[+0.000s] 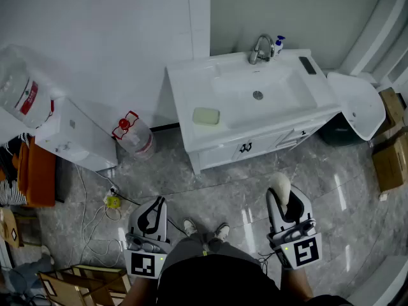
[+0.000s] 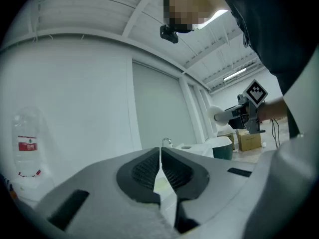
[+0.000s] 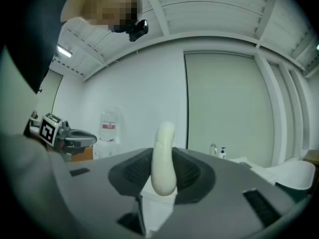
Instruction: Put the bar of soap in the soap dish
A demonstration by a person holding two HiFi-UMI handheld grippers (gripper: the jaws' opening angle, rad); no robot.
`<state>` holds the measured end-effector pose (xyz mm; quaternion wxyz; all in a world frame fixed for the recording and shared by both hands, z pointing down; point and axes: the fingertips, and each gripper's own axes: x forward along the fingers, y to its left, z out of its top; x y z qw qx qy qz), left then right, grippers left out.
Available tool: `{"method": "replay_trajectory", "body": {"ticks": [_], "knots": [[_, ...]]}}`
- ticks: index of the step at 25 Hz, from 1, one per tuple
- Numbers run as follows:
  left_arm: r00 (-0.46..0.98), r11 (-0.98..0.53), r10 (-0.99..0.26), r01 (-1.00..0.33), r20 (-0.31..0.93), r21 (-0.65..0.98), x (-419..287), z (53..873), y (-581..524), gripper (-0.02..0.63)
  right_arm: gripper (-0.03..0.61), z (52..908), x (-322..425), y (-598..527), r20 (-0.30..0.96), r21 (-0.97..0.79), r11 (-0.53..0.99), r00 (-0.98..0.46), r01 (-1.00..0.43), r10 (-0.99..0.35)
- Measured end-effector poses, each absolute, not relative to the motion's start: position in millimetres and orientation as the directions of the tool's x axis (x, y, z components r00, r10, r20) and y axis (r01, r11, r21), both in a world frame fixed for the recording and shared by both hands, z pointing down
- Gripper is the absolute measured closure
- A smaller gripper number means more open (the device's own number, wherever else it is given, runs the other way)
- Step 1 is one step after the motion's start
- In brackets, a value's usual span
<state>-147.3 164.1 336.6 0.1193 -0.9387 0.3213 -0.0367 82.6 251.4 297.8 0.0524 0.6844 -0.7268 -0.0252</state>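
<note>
While level, right gripper (image 1: 284, 201) on soap (image 3: 163, 156)

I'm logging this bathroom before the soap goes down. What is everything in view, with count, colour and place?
white vanity with sink basin: one, white, against the far wall
chrome tap: one, silver, behind the basin
blue-topped pump bottle: one, white and blue, right of the tap
pale green soap dish: one, green, on the counter left of the basin, empty
off-white bar of soap: one, between the right gripper's jaws
white water dispenser: one, far left, clear bottle on top
clear jug with red handle: one, on the floor left of the vanity
brown cardboard boxes: at least two, right edge
shoes: two, light, bottom centre
left gripper: grey, jaws together, empty
right gripper: grey, shut on the soap
</note>
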Motion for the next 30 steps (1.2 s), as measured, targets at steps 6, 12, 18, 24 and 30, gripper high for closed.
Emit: {"method": "replay_trajectory", "body": {"ticks": [6,12,18,24,30], "knots": [[0.785,-0.756,-0.619,-0.599,-0.01,-0.265,-191,322,165,0.584,0.456,279,31,248,0.011,0.122,0.085,-0.084,-0.989,-0.996],[0.776,-0.74,-0.63,-0.609,-0.021,-0.286,-213,318,163,0.584,0.456,280,5,244,-0.003,0.124,0.115,-0.116,-0.986,-0.993],[0.768,-0.739,-0.641,-0.617,-0.001,-0.268,-205,321,176,0.584,0.456,283,11,258,-0.003,0.092,0.136,-0.137,-0.986,-0.991],[0.765,-0.733,-0.643,-0.63,-0.041,-0.258,-179,318,196,0.584,0.456,274,34,277,-0.076,0.051,0.162,-0.166,-0.985,-0.983],[0.764,-0.733,-0.643,-0.636,-0.059,-0.242,-156,318,211,0.584,0.456,286,53,299,-0.052,0.045,0.163,-0.165,-0.986,-0.985]]}}
